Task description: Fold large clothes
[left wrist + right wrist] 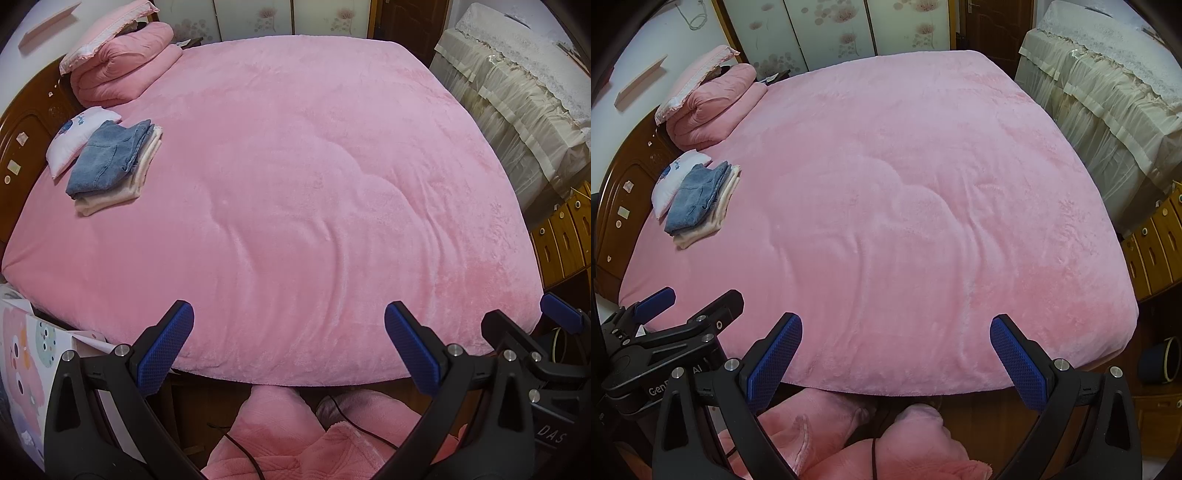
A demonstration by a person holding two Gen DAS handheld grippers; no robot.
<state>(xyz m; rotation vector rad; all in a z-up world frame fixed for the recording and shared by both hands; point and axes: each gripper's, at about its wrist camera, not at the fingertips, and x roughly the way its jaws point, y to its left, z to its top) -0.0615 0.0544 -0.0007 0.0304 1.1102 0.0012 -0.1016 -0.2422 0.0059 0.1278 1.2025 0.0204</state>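
Already folded, blue denim jeans (107, 157) top a cream garment (122, 186) far left on the pink fleece bed (314, 184), long axis running near-to-far; left tool (288, 339) and right tool (895, 354) both gape empty

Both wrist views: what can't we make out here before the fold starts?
- Cream garment under the folded jeans: mostly covered in both views, type unreadable.
- White pillow: jeans overlap it, print too small to read.
- Pink fabric below the bed edge: cut off by the frame bottom and gripper arms; garment or clothing being worn, can't tell.
- Left gripper and right gripper: jaws wide apart, empty.
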